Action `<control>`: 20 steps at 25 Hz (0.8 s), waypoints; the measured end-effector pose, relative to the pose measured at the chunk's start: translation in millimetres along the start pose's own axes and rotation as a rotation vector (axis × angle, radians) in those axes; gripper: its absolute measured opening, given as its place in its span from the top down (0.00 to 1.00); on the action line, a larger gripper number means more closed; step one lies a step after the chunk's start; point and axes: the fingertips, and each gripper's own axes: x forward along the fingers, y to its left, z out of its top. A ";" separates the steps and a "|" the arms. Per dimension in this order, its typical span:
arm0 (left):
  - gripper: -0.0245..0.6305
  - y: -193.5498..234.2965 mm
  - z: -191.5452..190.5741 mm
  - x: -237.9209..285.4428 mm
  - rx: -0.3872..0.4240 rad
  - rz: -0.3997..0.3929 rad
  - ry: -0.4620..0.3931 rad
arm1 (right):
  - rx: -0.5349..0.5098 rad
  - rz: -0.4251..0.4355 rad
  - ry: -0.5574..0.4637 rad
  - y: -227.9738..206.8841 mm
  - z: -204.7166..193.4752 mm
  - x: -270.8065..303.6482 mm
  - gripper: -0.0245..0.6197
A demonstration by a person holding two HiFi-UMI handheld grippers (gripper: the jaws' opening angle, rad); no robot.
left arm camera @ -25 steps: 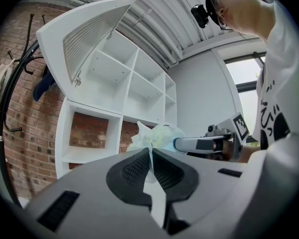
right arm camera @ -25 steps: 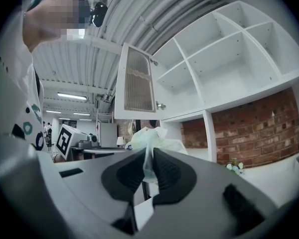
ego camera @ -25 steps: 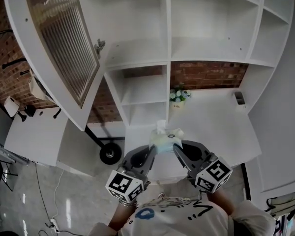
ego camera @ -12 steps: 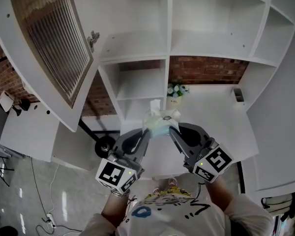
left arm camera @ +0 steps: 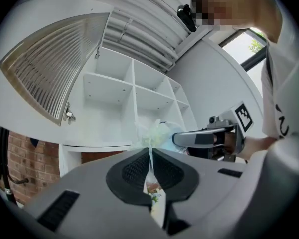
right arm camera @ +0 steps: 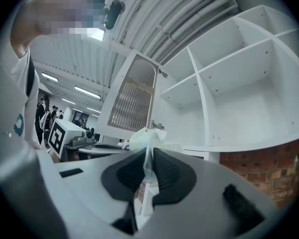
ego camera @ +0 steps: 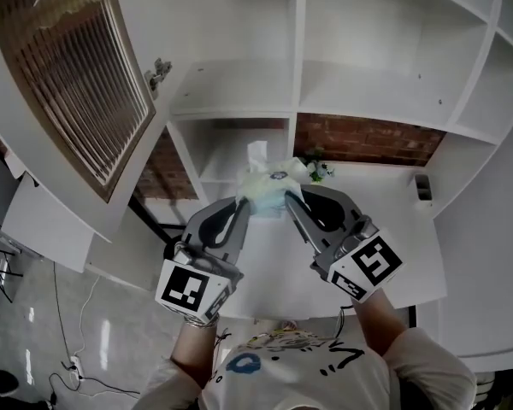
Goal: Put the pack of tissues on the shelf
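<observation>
Head view shows you are holding the pack of tissues [ego camera: 269,188] before the shelf [ego camera: 239,101], left gripper [ego camera: 244,209] and right gripper [ego camera: 290,200] each pinching its wrapper (jaws nearly together).

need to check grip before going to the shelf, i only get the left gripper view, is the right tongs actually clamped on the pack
Observer: Yes. The right gripper view shows the right tongs shut on the pack, at its wrapper edge.
Operator: whats below it
Observer: In the head view the pack hangs in the air over the white desk.
Operator: anything near
Observer: Small flowers stand on the desk just behind it.
</observation>
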 end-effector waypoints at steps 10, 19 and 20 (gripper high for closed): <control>0.93 39.0 26.4 31.4 0.058 0.128 -0.059 | -0.075 0.075 -0.063 -33.0 29.5 41.0 0.90; 0.93 74.8 52.4 56.0 0.095 0.172 -0.088 | -0.092 0.017 -0.118 -58.9 51.6 75.1 0.90; 0.93 79.1 54.2 59.4 0.106 0.175 -0.088 | -0.095 0.004 -0.118 -61.9 53.7 79.3 0.90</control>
